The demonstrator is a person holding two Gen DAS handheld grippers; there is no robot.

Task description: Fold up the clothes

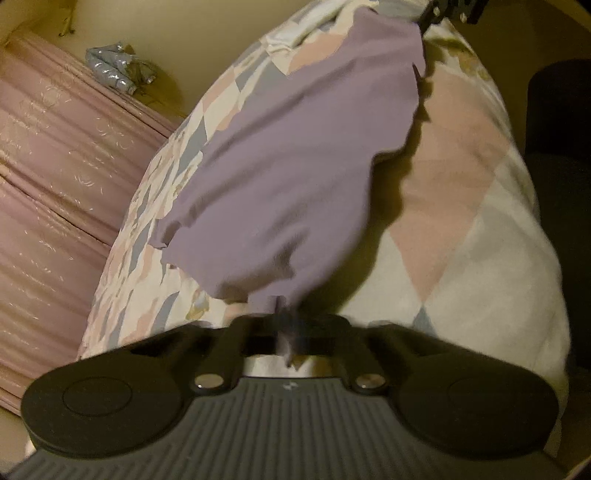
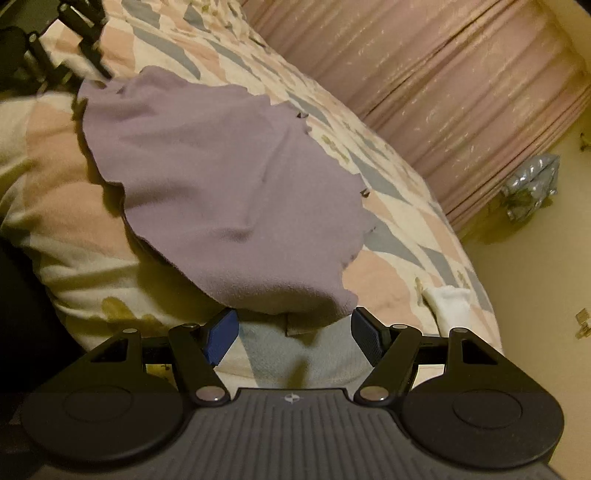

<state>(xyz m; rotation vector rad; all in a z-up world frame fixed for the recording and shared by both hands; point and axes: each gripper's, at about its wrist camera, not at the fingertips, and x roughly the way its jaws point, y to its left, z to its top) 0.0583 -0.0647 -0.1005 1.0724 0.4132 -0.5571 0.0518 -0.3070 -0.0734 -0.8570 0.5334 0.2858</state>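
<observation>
A lilac cloth (image 1: 295, 166) lies spread over a bed with a patchwork quilt (image 1: 461, 221). My left gripper (image 1: 284, 328) is shut on the cloth's near corner, and the fabric bunches into the pinch. The right gripper (image 1: 443, 14) shows as a dark frame at the cloth's far corner. In the right wrist view, the cloth (image 2: 221, 184) reaches down to my right gripper (image 2: 293, 332). That gripper stands open with its blue pads (image 2: 221, 336) wide apart, and the cloth's edge hangs just ahead of them. The left gripper (image 2: 98, 72) sits at the cloth's far corner.
The quilt (image 2: 388, 229) drops to a pink pleated bed skirt (image 2: 461, 92). A crumpled silvery bundle (image 1: 114, 70) lies on the cream floor. A small white cloth (image 2: 448, 302) rests near the bed's edge. A dark chair (image 1: 557, 155) stands beside the bed.
</observation>
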